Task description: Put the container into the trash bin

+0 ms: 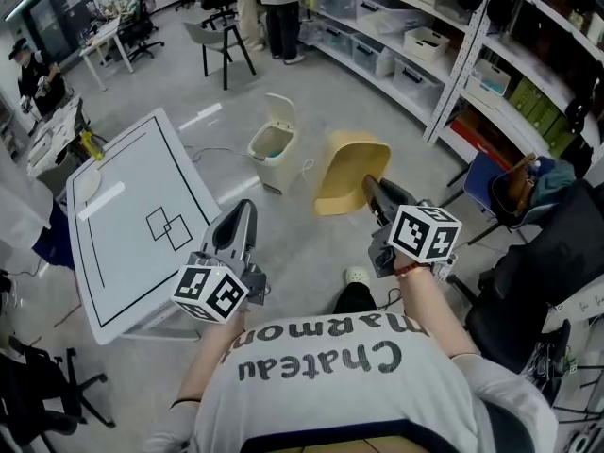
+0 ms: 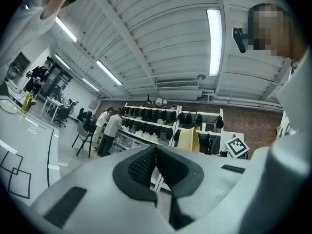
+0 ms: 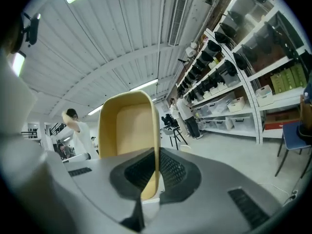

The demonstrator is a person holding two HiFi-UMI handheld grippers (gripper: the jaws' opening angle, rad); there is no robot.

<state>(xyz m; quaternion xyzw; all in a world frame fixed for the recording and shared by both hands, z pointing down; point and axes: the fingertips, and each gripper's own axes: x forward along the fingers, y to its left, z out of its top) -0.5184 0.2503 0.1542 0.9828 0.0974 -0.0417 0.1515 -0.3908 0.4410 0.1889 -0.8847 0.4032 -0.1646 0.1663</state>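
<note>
A tan rectangular container [image 1: 346,172] hangs in the air above the floor, held by its rim in my right gripper [image 1: 371,194]. In the right gripper view its open inside [image 3: 127,130] faces the camera, and the jaws are shut on its edge. A cream trash bin [image 1: 274,145] with its lid up stands on the floor just left of the container. My left gripper [image 1: 241,223] is lower left, shut with nothing in it. The left gripper view points up at the ceiling, with the container [image 2: 189,140] small in the distance.
A white table [image 1: 113,234] with black lines stands to the left. Shelving with boxes [image 1: 425,45] runs along the right. A grey chair [image 1: 219,47] and people stand farther back. A dark chair with bags [image 1: 528,196] is at the right.
</note>
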